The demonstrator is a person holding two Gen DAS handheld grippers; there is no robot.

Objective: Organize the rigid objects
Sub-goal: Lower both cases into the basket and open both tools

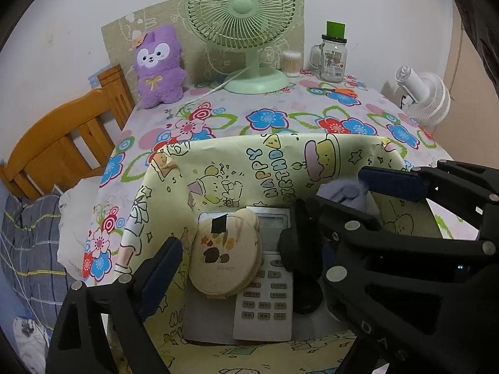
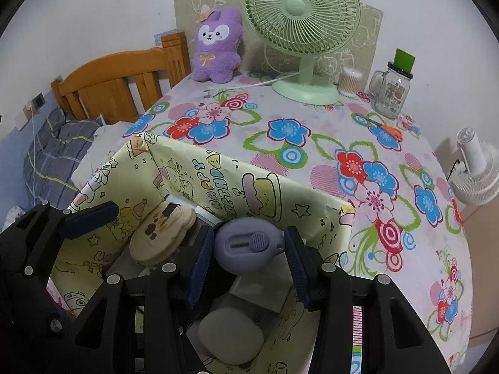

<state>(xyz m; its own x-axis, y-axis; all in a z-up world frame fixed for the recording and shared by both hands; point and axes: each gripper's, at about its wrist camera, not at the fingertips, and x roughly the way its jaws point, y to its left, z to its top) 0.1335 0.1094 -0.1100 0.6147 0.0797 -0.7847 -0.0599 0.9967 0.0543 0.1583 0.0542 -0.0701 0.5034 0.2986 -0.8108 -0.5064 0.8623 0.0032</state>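
A box wrapped in yellow birthday paper [image 1: 249, 162] [image 2: 249, 187] stands at the near edge of the table. Inside it a round cream compact [image 1: 224, 255] [image 2: 162, 237] leans on a white remote [image 1: 265, 299]. My left gripper [image 1: 249, 249] is open around the compact, and its left pad [image 1: 159, 274] stands clear of it. Its right finger is hidden behind the other gripper. My right gripper [image 2: 248, 265] [image 1: 343, 199] is shut on a grey-purple rounded cutter with a slider [image 2: 246, 246], held over the box. Below it lies a grey rounded object [image 2: 230, 336].
On the flowered tablecloth [image 2: 312, 131] at the back stand a purple plush [image 2: 216, 46], a green fan [image 2: 302, 31], a swab pot [image 2: 349, 81] and a glass jar mug [image 2: 391, 93]. Orange scissors [image 2: 389, 131] lie near it. There is a wooden headboard [image 2: 118, 81] at left and a white fan [image 2: 477, 168] at right.
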